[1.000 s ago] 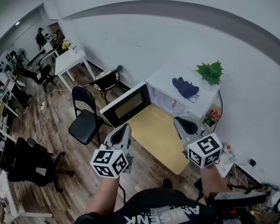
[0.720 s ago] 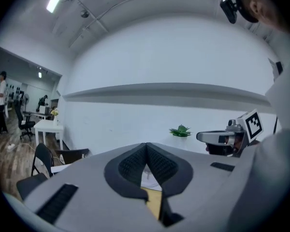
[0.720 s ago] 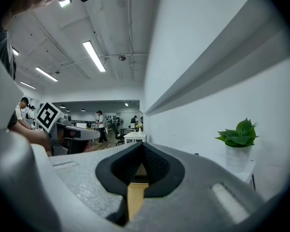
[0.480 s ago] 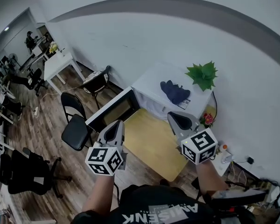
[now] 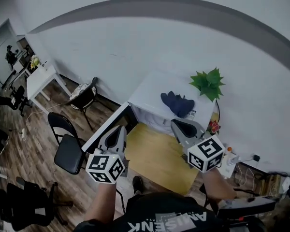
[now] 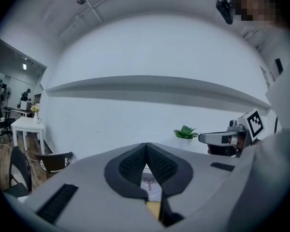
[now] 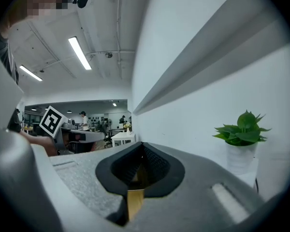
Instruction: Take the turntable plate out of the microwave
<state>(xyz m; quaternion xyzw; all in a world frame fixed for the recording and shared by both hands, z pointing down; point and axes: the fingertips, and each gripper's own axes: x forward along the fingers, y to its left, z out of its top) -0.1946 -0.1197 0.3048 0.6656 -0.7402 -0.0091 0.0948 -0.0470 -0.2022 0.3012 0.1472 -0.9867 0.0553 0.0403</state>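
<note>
The white microwave stands on a yellow table against the wall, its door swung open to the left. The turntable plate is not visible; the cavity is hidden behind my grippers. My left gripper is shut and empty, held level in front of the open door. My right gripper is also shut and empty, at the microwave's right front corner. In the left gripper view the closed pads frame a sliver of the white microwave. The right gripper view shows its pads pressed together over the yellow table.
A dark blue cloth lies on the microwave and a green potted plant stands beside it. Black chairs stand left of the table, a white desk farther left. Cables and a power strip lie at the right.
Both grippers have moved closer to the microwave, still shut. The view has swung, so the microwave sits nearer the middle and its open door shows more edge-on.
</note>
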